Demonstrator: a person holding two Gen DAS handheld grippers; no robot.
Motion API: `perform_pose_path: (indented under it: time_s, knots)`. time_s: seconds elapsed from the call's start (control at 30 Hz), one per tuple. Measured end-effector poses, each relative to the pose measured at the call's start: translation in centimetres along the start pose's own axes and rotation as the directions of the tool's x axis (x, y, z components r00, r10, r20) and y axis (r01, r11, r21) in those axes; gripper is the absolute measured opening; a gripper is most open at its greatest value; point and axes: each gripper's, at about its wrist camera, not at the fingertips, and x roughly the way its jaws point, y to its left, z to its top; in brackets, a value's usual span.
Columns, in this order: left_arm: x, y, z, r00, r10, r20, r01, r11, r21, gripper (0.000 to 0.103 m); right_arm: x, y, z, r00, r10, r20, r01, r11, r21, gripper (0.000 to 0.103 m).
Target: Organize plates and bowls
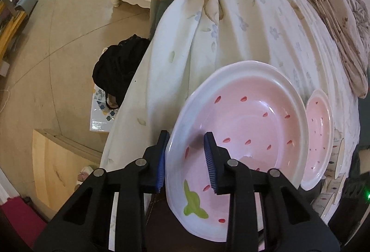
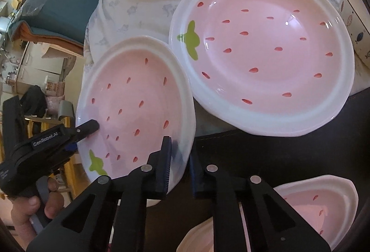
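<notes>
Gripping one pink strawberry plate [image 2: 134, 110] by opposite rims, we pinch it with the left hand-held gripper [image 1: 186, 160] and right hand-held gripper [image 2: 180, 168], beside a second plate [image 2: 266, 48] on the bed's floral sheet [image 1: 231, 27].

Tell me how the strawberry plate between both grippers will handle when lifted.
Likely rigid: the strawberry plate looks like glazed ceramic. Its glossy rim could slip in a pinch grip. Probably fragile if knocked against the neighbouring plate.
</notes>
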Motion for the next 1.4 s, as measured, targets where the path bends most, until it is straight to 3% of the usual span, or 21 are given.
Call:
perform_pose_path:
  time_s: [0.1,0.23,0.4,0.6,0.97,1.2,1.4]
  knots:
    - [0.2,0.4,-0.1,1.0,-0.025,-0.001,0.025,1.0,-0.016,0.028,0.3,0.0,0.6,1.0,0.009,-0.017,-0.009,1.0,0.015,0.016]
    - [0.2,0.4,-0.1,1.0,-0.021,0.019,0.021,1.0,-0.021,0.028,1.0,-0.9,1.4,0.995,0.088,-0.054,-0.086,0.995,0.042,0.016]
    - [-0.5,0.6,0.1,0.999,-0.037,0.02,0.037,0.999,-0.029,0.022,0.5,0.9,1.0,1.0,0.018,-0.006,-0.018,0.997,-0.07,0.019]
    - [-2.1,1.1,0.5,0.995,-0.093,0.026,0.094,0.995,-0.031,0.019,-0.6,1.1,0.1,0.999,0.044,0.024,-0.041,0.995,-0.095,0.019]
    - [-4.6,-0.4,-1.2,0.994,-0.1,0.043,0.097,0.993,0.065,0.019,-3.0,1.0,-2.2,0.995,0.076,0.064,-0.069,0.992,-0.104,0.019]
    - [-6.4,-2.0,-3.3,0.993,-0.108,0.05,0.102,0.989,0.111,0.019,-5.2,0.1,-3.6,0.992,0.094,0.089,-0.086,0.992,-0.091,0.019]
    - [-8.3,-4.8,-5.8,0.99,-0.123,0.066,0.108,0.973,0.204,0.019,-8.0,-1.7,-5.1,0.987,0.105,0.122,-0.096,0.992,-0.077,0.019]
